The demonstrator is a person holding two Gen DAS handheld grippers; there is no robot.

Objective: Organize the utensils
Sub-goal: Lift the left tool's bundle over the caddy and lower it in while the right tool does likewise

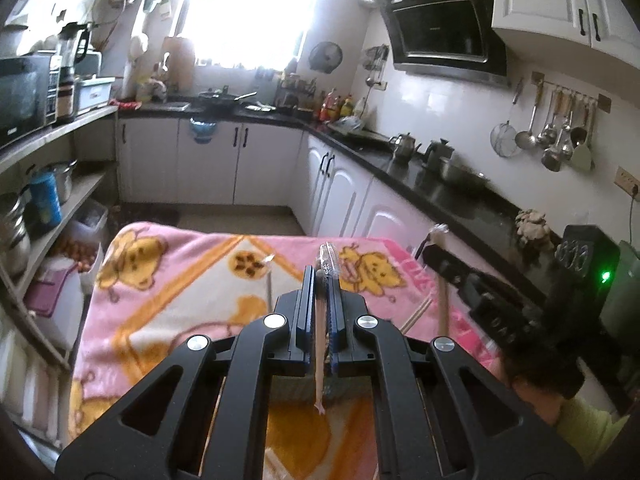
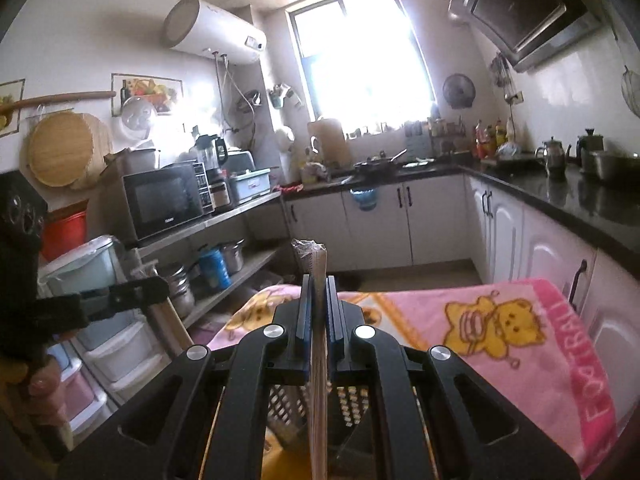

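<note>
**Utensils gripped in both hands above the pink blanket**

Fingers of the left gripper (image 1: 321, 280) are pressed together on a thin utensil (image 1: 325, 264) in clear wrap; its wrapped tip sticks out past the fingertips, and a pale strip of it runs back between the fingers and hangs down below them. What kind of utensil it is cannot be told. The gripper is raised over a tabletop covered with a pink blanket (image 1: 180, 280) printed with yellow bears.

The right gripper (image 2: 319, 292) has its fingers drawn narrow on a bundle of chopsticks (image 2: 318, 264), also wrapped in clear film at the far end. The bundle runs straight back between the fingers toward the camera. Under this gripper, close to the lens, sits a dark basket (image 2: 288, 408) with a lattice wall, resting on the blanket.

On the blanket in the left view lies a slim metal utensil (image 1: 269, 280) with its wrapped end pointing away, left of the left gripper. To the right of that gripper, a pair of chopsticks (image 1: 416, 314) lies on the blanket.

Each gripper appears at the edge of the other's view, the two held side by side. Behind them runs a black counter (image 1: 440, 196) with kettles and a pot.
</note>
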